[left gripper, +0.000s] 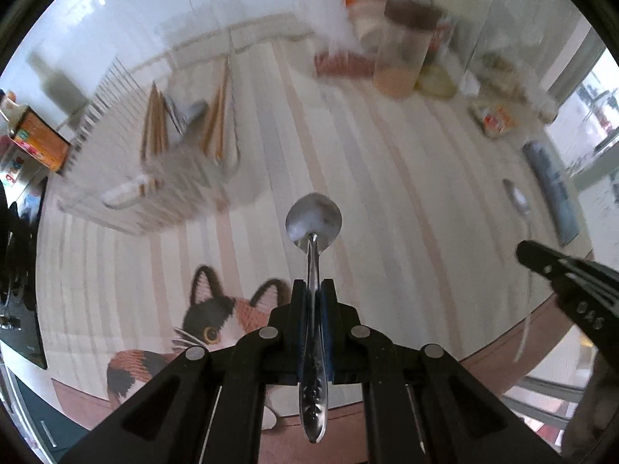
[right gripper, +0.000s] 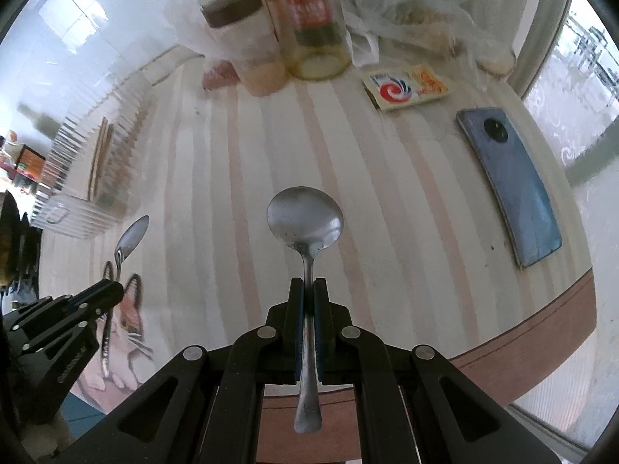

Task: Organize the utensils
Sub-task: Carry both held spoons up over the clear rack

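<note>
Where the left wrist view looks along its fingers, the left claw is pinching a patterned-handle spoon by the neck, bowl forward, above the striped tabletop. Ahead and to the left stands a clear ribbed utensil holder, blurred, with chopsticks upright in it. The right claw enters at the right edge, its own spoon only faintly visible.

In the right wrist view, the right claw is pressed together on a plain spoon, likewise held clear of the tabletop. The utensil holder lies well to the left; a phone and jars sit apart on the right and beyond.

Risk, as a judgement: each spoon is gripped on a narrow, smooth neck, so it may pivot or slip during tilting, and two claws converging on one holder could collide or knock the light container over.
</note>
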`<state>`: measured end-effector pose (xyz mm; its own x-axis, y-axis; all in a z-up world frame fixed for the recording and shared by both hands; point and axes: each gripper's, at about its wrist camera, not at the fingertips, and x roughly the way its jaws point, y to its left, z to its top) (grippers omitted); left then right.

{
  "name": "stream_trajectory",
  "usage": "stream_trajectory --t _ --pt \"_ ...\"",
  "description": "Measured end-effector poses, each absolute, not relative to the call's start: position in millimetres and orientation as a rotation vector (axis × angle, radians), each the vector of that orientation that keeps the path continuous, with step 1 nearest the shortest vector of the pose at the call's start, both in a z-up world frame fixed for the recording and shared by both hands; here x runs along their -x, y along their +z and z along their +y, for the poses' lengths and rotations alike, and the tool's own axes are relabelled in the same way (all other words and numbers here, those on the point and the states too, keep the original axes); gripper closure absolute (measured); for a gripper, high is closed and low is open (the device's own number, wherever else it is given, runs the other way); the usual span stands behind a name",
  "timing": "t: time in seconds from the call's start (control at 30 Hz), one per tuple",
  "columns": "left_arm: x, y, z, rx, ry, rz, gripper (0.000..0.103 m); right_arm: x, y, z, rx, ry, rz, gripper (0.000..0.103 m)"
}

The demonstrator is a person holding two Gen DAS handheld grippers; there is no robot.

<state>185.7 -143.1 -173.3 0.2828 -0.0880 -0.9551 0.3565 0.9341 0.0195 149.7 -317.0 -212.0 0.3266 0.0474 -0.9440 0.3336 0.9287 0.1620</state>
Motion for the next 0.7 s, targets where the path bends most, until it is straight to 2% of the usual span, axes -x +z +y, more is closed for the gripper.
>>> stream_trajectory --t 0.47,0.7 --pt "-253 -78 -94 -0.071 -0.292 1.09 0.098 -197 -126 -281 -0.341 -0.058 1.088 0.099" --pt "-321 -77 -41 0.022 -0.261 1.141 0.098 -270 -96 -224 -0.297 0.04 1.043 0.099"
